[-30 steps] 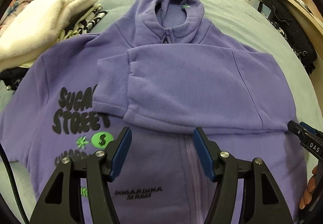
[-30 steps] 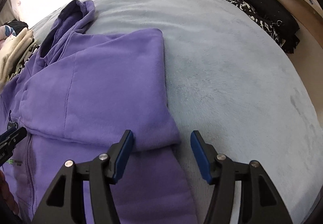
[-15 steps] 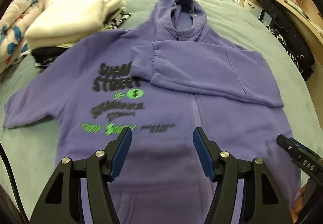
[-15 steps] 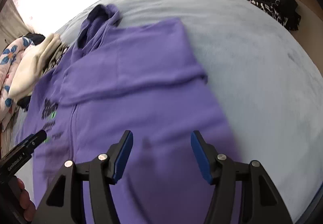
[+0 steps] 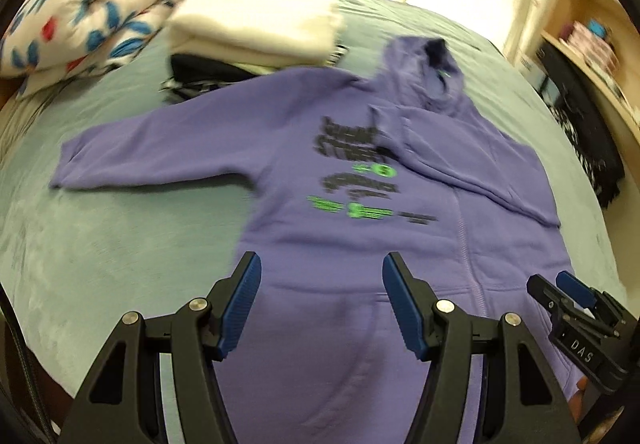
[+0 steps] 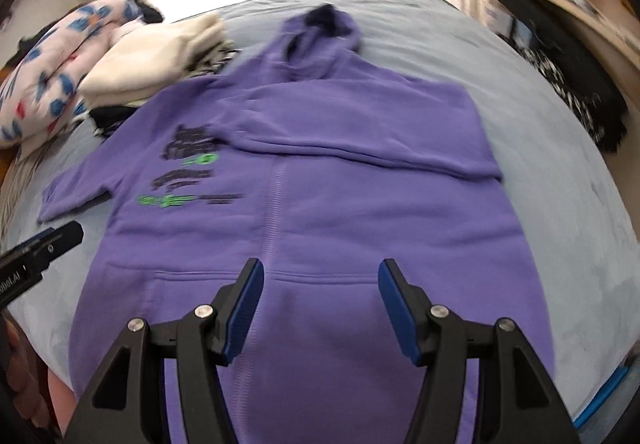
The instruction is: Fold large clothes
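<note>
One sleeve (image 6: 360, 135) is folded across the purple hoodie (image 5: 340, 244) on the bed (image 5: 100, 244), the other (still flat, far left) remains, under both spread, empty grippers, left gripper (image 5: 322, 304) and right gripper (image 6: 321, 308).

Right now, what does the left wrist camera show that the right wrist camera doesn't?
Only the left view shows the whole outstretched sleeve lying flat on the bed, and the right gripper at its edge. Only the right view shows bare bed beyond the hoodie's folded side. Both show the purple hoodie with one sleeve folded across the chest, the cream folded pile, the floral bedding, and open, empty jaws.
</note>
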The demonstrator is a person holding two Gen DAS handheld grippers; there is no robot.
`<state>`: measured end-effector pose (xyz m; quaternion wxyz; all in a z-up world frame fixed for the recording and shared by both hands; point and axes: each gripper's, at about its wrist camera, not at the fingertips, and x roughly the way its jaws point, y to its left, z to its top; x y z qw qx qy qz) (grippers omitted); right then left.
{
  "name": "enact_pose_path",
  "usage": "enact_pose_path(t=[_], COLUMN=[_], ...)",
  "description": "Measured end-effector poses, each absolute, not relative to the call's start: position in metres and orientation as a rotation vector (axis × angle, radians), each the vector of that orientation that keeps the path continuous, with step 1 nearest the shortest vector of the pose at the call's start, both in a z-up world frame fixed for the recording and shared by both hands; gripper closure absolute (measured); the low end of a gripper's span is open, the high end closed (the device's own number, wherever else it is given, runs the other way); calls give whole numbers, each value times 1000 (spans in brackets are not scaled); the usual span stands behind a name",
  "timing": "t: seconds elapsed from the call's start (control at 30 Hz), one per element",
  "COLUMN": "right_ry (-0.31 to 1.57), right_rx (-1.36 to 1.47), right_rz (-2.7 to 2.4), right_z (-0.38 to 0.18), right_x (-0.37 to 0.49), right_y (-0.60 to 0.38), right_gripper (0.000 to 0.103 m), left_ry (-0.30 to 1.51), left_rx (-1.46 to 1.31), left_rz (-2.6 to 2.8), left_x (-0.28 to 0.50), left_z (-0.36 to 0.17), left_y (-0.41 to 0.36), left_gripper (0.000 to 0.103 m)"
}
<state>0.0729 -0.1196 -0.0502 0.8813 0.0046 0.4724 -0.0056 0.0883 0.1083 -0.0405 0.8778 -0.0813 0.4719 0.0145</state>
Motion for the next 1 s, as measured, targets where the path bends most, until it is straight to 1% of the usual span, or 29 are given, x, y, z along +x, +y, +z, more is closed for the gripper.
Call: enact_pose_path(t=[0.3,0.63,1.0], right_ry=[996,962,984], right_rx=[-69,-110,-118], right_rz=[58,120,160], right_z=[-62,-72,-96], right_x=[103,155,203], right_y=[-41,36,85], right_gripper=[43,43,43], left_ry=[990,1022,1058], left_rx=[-285,-401,-614], left_rz=[135,288,314], left_x=[92,118,153], left_z=[-59,-101,-153], left_y=[206,318,404], left_gripper=[41,41,41])
